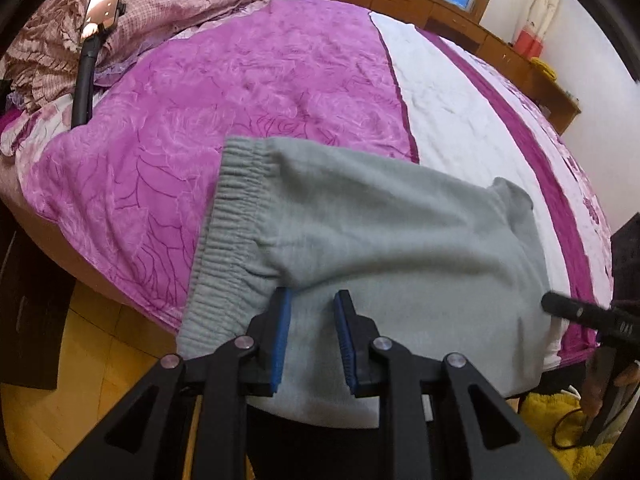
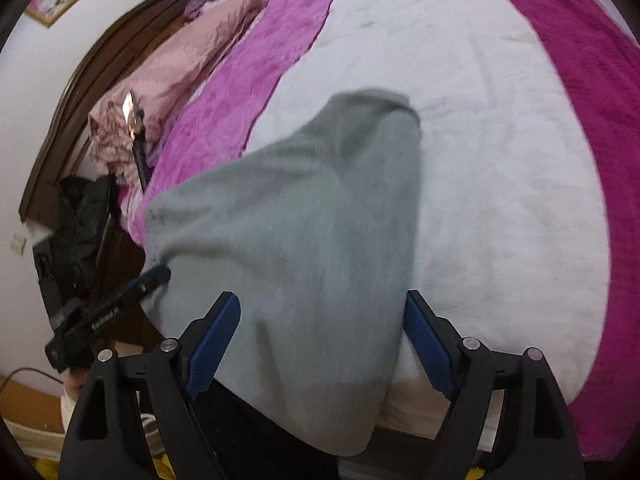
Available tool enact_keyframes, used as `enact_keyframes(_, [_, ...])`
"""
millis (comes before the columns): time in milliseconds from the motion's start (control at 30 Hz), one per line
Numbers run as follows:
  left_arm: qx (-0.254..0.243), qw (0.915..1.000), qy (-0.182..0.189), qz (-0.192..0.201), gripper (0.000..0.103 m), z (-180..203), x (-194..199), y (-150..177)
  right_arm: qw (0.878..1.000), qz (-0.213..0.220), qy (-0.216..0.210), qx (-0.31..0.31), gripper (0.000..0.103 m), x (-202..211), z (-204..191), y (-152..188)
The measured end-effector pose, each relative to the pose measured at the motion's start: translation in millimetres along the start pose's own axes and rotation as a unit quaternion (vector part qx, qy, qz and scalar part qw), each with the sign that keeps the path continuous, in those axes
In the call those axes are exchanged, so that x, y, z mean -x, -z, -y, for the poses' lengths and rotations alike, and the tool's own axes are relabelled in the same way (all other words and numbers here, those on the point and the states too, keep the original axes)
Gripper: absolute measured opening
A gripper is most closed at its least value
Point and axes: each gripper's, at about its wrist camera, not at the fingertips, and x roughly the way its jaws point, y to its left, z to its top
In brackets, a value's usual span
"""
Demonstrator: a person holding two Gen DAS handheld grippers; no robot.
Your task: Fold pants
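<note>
Bedroom, magenta-and-white bedspread [image 1: 460, 120]. Grey pants [image 1: 380, 232] lie along the near bed edge, long axis left–right, waistband [image 1: 228, 216] leftward. Your left tool [image 1: 310, 336] hovers apart near the waistband; your right tool [image 2: 320, 344] is apart, straddling the leg end.

Grey fleece pants [image 1: 380, 232] lie folded on the bed, spread flat across its near edge with the lower part hanging off the side. The ribbed elastic waistband [image 1: 224, 232] runs down the left end, and a rounded corner [image 2: 372, 108] pokes up at the far side.
</note>
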Motion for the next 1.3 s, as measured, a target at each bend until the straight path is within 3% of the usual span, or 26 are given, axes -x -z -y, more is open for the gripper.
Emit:
enact_keyframes(233, [-0.016, 0.9998, -0.009, -0.003, 0.024, 7, 6, -2, 0.999, 0.008, -0.030, -0.014, 0.074, 0, 8, 4])
enact_keyframes(333, [-0.020, 0.9997, 0.013, 0.004, 0.024, 16, 14, -3, 0.998, 0.006, -0.049, -0.025, 0.071, -2, 12, 4])
enact_keyframes(500, [-0.046, 0.9983, 0.031, 0.014, 0.024, 41, 12, -9, 0.999, 0.011, -0.047, -0.015, 0.063, -4, 9, 6])
enact_keyframes(633, [-0.045, 0.9981, 0.042, 0.002, 0.024, 53, 0, -7, 0.999, 0.013, -0.040, -0.033, 0.030, -2, 17, 6])
enact_keyframes(767, [-0.059, 0.9968, 0.053, 0.010, 0.024, 64, -2, -5, 0.995, 0.018, -0.072, -0.061, 0.012, 4, 28, 6])
enact_keyframes(900, [-0.065, 0.9971, 0.039, -0.006, 0.024, 66, -16, -2, 0.993, 0.040, -0.102, -0.035, 0.008, 23, 12, 1])
enact_keyframes(1067, [-0.065, 0.9970, 0.042, -0.004, 0.024, 66, -14, 3, 0.989, 0.068, -0.113, 0.063, 0.008, 49, -36, -5])
enact_keyframes(1300, [-0.085, 0.9943, 0.064, -0.009, 0.024, 73, -8, 16, 0.985, 0.056, -0.130, 0.100, 0.008, 54, -78, -18])
